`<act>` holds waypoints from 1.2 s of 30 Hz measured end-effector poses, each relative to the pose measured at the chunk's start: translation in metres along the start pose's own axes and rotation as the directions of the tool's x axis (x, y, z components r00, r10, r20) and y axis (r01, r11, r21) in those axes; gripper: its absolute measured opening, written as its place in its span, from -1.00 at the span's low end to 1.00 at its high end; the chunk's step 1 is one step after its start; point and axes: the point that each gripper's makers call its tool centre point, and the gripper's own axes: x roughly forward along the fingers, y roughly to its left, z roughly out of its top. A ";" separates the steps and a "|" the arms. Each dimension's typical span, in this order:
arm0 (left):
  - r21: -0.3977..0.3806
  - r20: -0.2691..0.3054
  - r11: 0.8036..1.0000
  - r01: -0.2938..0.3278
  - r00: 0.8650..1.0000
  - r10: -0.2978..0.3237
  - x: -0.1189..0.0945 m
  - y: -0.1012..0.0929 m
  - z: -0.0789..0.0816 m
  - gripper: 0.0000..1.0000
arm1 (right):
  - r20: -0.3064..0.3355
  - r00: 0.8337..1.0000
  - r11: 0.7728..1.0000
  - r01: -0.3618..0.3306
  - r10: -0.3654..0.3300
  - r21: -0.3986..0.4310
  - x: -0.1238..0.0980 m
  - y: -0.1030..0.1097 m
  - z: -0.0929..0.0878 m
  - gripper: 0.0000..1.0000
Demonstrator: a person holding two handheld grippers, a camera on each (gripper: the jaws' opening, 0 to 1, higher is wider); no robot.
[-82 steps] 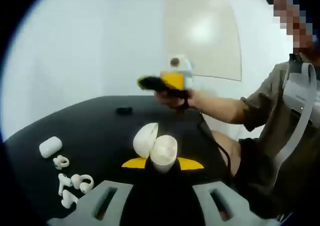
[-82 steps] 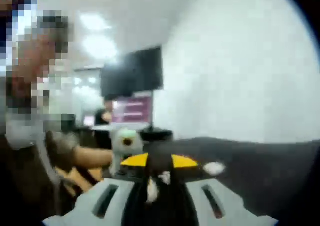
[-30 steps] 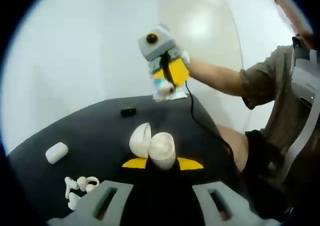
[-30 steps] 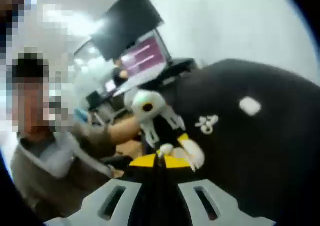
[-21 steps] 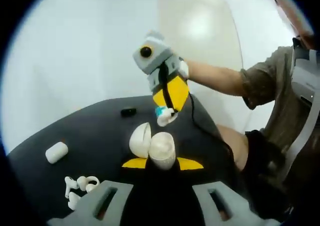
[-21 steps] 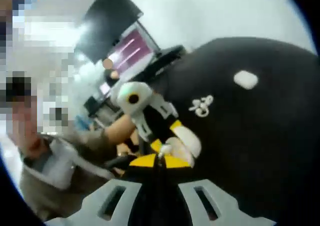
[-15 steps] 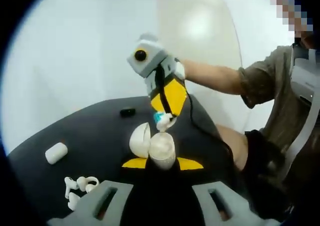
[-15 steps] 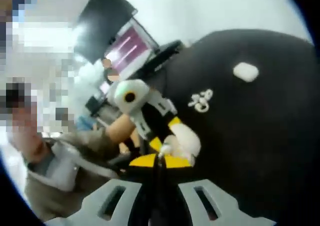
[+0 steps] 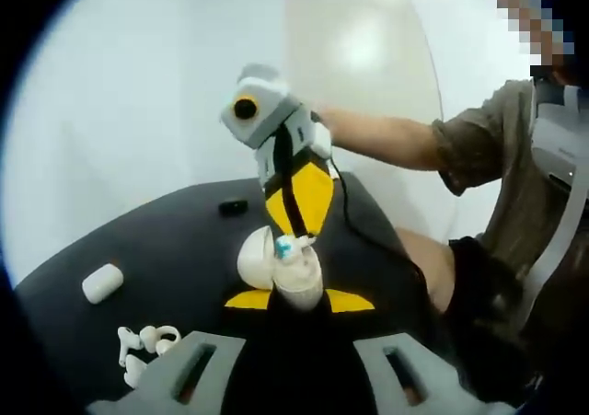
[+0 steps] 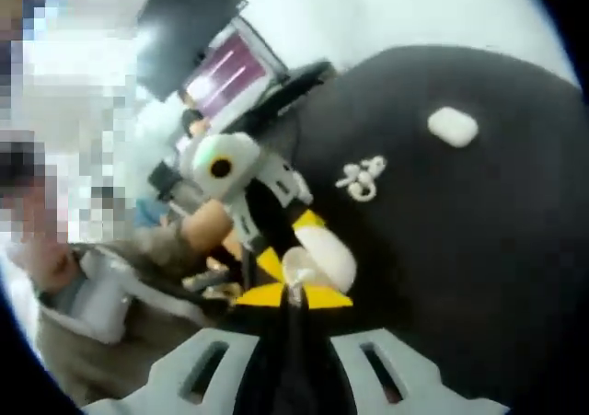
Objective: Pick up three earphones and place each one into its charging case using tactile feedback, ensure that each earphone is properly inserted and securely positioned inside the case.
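- While the left claw (image 9: 296,297) stays clamped on the open white case (image 9: 293,272), lid swung back to one side, the right claw (image 9: 287,246) has come down from high above the table (image 9: 175,240) until its tips meet the case mouth.
- Pinched in the right claw is a small white earphone (image 9: 284,247) with a bluish tip; it now sits at the opening of the case, touching or just inside it, though how deep it goes cannot be told.
- From the right gripper view, the right claw (image 10: 291,297) has its jaws drawn close on the earphone, right against the pale case (image 10: 317,257), with the left claw's body behind it.
- Compared with a moment ago, the gap between earphone and case has closed; before that the right claw was off to the side and well apart.
- My reading: insertion is under way, and the next need is a gentle push until the earphone seats.
- Waiting on the table are the loose earphones (image 9: 143,341), clustered near the table's edge, and a closed white case (image 9: 101,282) close by them; both also show in the right gripper view, earphones (image 10: 361,178) and closed case (image 10: 453,126).
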 end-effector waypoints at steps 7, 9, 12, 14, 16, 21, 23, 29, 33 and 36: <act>-0.001 -0.004 1.000 -0.004 1.000 0.004 0.001 -0.001 0.000 -0.66 | 0.062 0.992 0.966 0.123 -0.112 -0.226 -0.010 -0.009 0.009 -0.85; -0.002 -0.005 1.000 -0.005 1.000 0.005 0.001 0.000 0.000 -0.66 | 0.099 0.986 0.940 0.156 -0.132 -0.303 -0.014 -0.004 0.013 -0.85; -0.001 -0.007 1.000 -0.008 1.000 0.008 0.001 0.000 0.000 -0.66 | 0.139 0.977 0.849 0.207 -0.159 -0.486 -0.016 0.007 0.015 -0.79; -0.001 -0.008 1.000 -0.009 1.000 0.009 0.001 0.000 0.000 -0.66 | 0.176 0.969 0.746 0.244 -0.171 -0.619 -0.016 0.013 0.015 -0.79; 0.001 -0.009 1.000 -0.010 1.000 0.010 0.001 0.000 0.000 -0.66 | 0.207 0.959 0.681 0.284 -0.195 -0.675 -0.016 0.016 0.013 -0.79; 0.003 -0.009 1.000 -0.011 1.000 0.011 0.000 0.001 0.000 -0.66 | 0.228 0.934 0.544 0.346 -0.274 -0.764 -0.014 0.010 0.004 -0.79; 0.005 -0.009 1.000 -0.012 1.000 0.012 0.000 0.001 0.000 -0.66 | 0.237 0.927 0.506 0.359 -0.289 -0.785 -0.013 0.008 0.002 -0.79; 0.008 -0.009 1.000 -0.012 1.000 0.012 0.000 0.001 0.000 -0.66 | 0.254 0.915 0.428 0.375 -0.315 -0.822 -0.006 0.004 0.001 -0.79; 0.010 -0.009 1.000 -0.011 1.000 0.012 0.000 0.001 -0.001 -0.66 | 0.239 0.902 0.366 0.372 -0.361 -0.853 -0.002 -0.003 -0.001 -0.79; 0.011 -0.011 1.000 -0.014 1.000 0.014 0.000 0.002 -0.001 -0.66 | 0.246 0.905 0.368 0.372 -0.346 -0.852 -0.001 0.001 0.002 -0.85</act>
